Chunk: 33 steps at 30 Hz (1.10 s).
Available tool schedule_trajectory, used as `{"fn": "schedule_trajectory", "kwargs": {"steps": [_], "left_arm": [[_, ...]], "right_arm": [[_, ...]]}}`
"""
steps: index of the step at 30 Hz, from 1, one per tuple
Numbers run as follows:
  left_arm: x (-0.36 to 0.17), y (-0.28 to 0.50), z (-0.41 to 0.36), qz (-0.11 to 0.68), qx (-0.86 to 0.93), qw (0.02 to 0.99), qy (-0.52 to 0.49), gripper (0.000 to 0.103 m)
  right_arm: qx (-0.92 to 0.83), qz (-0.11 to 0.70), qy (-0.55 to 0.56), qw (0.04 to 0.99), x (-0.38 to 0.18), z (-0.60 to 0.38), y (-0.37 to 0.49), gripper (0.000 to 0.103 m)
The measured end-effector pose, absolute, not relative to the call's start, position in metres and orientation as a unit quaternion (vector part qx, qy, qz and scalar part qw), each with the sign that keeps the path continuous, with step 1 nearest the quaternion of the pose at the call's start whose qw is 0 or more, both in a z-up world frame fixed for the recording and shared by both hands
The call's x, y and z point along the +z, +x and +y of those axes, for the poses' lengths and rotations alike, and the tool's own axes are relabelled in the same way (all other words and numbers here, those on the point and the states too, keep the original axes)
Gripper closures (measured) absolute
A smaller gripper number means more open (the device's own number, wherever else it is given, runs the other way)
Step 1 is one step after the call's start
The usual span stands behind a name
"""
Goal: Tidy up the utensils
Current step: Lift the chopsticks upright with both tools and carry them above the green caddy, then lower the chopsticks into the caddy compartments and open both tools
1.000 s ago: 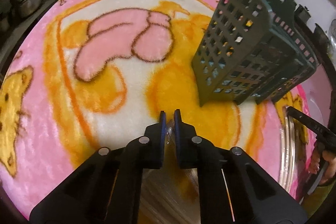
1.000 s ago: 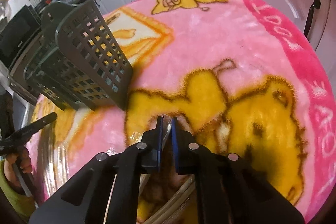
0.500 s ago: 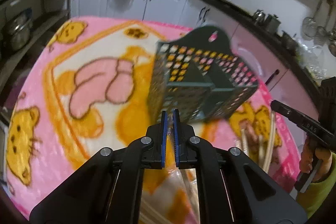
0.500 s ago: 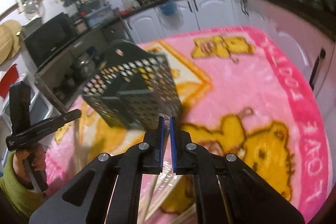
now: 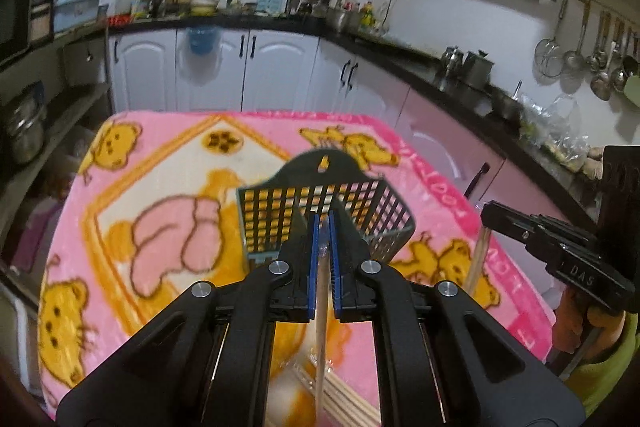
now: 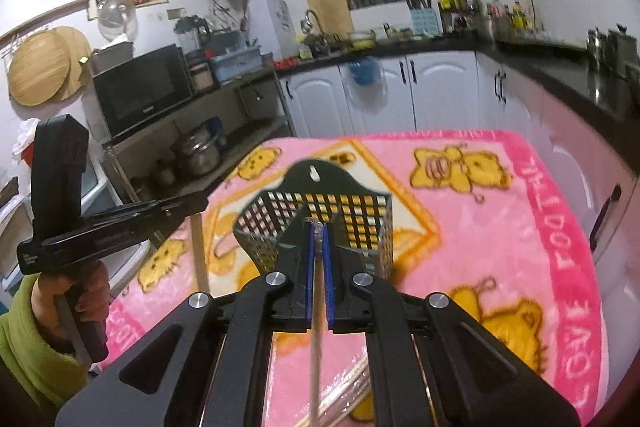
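Two grippers, each clenched on one thin pale wooden chopstick | L gripper (image 5: 323,227) stick (image 5: 321,331) | R gripper (image 6: 318,231) stick (image 6: 316,339) | dark perforated plastic utensil basket (image 5: 320,211) beyond tips, on pink bear-print blanket (image 5: 120,227) | more sticks in clear wrap (image 5: 344,399) below L.

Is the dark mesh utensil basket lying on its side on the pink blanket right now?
No, the mesh utensil basket stands upright on the pink blanket, its open top facing up.
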<state>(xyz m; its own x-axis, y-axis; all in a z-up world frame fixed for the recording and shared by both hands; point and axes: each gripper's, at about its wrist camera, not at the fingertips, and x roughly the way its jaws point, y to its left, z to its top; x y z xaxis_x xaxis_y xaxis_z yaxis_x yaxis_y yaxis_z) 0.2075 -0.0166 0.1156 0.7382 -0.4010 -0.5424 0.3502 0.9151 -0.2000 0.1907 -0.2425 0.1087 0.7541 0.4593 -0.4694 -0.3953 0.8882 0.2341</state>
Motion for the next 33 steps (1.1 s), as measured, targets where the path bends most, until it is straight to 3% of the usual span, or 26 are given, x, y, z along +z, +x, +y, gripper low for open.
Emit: {"fn": "schedule_trajectory", "kwargs": {"steps": [22,33], "left_arm": [[0.237,0.234,-0.026,0.172,-0.208,0.962,-0.041,0.103],[0.211,0.265,-0.023,0.183,-0.181,0.965,-0.039,0.103]], "right_arm": [[0.211,0.143,0.060,0.965,0.206,-0.241,0.230,0.099],[0.179,0.138,0.069,0.972,0.190,-0.244,0.271,0.099]]}}
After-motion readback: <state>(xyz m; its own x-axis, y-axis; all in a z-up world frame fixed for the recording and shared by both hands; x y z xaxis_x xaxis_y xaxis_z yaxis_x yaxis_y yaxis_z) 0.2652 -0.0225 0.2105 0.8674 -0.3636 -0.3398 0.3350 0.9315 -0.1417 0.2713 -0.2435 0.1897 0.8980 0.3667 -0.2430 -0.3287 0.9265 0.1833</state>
